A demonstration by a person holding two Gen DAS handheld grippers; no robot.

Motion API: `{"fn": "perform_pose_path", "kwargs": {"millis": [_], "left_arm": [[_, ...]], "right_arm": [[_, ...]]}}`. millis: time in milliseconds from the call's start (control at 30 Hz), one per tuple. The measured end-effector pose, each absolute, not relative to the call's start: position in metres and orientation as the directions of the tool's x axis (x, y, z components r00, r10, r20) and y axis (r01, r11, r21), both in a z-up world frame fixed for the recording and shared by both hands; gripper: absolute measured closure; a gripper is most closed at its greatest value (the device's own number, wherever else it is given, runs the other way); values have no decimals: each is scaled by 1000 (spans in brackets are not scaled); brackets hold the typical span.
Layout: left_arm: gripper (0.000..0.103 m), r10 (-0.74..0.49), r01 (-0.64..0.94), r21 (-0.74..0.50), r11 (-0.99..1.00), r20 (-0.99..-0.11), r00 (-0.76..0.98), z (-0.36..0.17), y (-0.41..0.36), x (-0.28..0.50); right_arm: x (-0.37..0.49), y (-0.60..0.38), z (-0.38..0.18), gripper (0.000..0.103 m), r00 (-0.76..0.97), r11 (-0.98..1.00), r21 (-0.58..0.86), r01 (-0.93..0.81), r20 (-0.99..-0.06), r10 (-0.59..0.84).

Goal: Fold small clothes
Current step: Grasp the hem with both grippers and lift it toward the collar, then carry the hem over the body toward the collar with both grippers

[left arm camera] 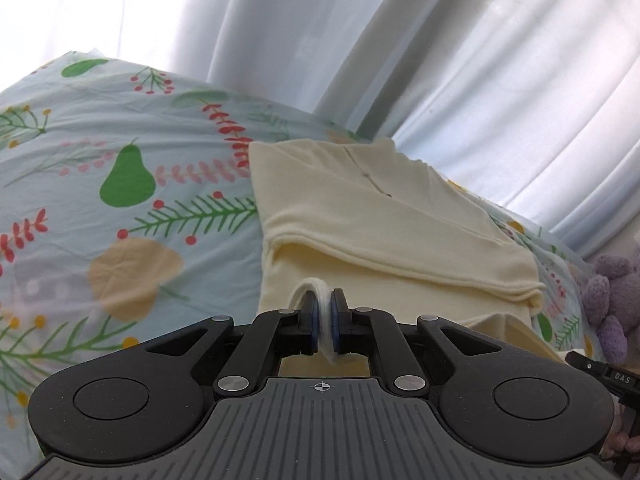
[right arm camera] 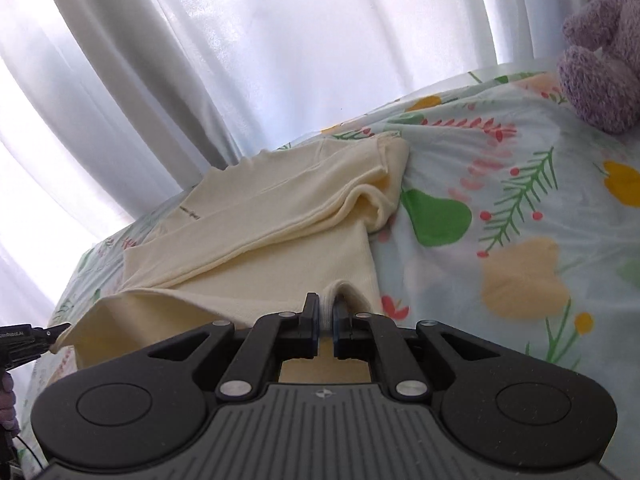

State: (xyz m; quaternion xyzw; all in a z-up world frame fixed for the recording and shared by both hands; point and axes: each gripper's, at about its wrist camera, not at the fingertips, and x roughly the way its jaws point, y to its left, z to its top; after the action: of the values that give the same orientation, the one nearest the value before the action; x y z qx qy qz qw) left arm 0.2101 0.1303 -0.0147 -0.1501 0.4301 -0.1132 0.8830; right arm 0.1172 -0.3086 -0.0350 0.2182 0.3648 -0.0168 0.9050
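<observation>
garment [left arm camera: 384, 216]: soft matt cream knit cloth, pinched between the fingers [left arm camera: 310, 312]
left gripper [left arm camera: 324, 320]: matt black plastic, ribbed grey housing, bright metal rivets
right gripper [right arm camera: 327, 318]: the same finish
bed sheet [right arm camera: 500, 240]: smooth printed cotton, matt, beside the fingers
curtain [left arm camera: 320, 40]: thin white cloth beyond the fingers
plush toy [right arm camera: 600, 60]: rough, nubbly purple pile

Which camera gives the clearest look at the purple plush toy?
The left wrist view: the purple plush toy shows several rounded limbs at the right edge, lying on the floral sheet. The right wrist view catches only part of it, cropped in the top corner.
</observation>
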Motion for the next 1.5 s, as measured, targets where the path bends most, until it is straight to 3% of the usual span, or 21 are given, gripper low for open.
{"fn": "perform_pose_path", "kwargs": {"millis": [200,267,333,467,567,733,867,933,967,1067,1267,1400,1500], "left_arm": [[92,-306,0,-379,925,-746,591,-41,135,228],[84,-277,-28,-372,928,-736,618,-41,142,226],[79,-196,-55,-304,951,-730,654,-37,147,224],[79,-235,71,-252,965,-715,659,-33,147,225],[68,-280,154,-236,959,-731,623,-41,134,230],[72,-284,203,-202,958,-753,594,-54,110,240],[76,-289,216,-199,956,-764,577,-60,103,246],[91,-281,223,-183,957,-772,571,-62,101,247],[92,-269,219,-172,960,-775,571,-61,100,247],[94,-255,229,-143,963,-765,591,-46,98,241],[94,-344,313,-168,935,-648,680,13,100,240],[94,-286,245,-153,957,-618,732,12,97,278],[94,-255,205,-154,967,-651,715,-8,90,309]], "right_arm": [[147,-297,-45,97,743,951,260,167,-667,52],[144,-296,-44,88,778,961,219,168,-629,7],[139,-296,-42,61,798,967,182,179,-602,-35],[139,-299,-48,58,763,981,160,114,-647,17],[146,-296,-60,58,726,987,133,87,-687,29],[160,-291,-75,61,679,992,111,65,-733,38],[164,-288,-76,80,680,994,99,43,-732,43],[164,-285,-75,95,686,997,69,30,-727,30],[164,-284,-75,96,688,998,61,24,-726,28],[161,-279,-66,97,708,1000,19,11,-706,5],[163,-286,-20,98,798,999,48,-16,-601,42],[199,-292,-18,97,813,999,29,31,-583,-8],[232,-302,-30,97,796,993,72,88,-605,-27]]}}
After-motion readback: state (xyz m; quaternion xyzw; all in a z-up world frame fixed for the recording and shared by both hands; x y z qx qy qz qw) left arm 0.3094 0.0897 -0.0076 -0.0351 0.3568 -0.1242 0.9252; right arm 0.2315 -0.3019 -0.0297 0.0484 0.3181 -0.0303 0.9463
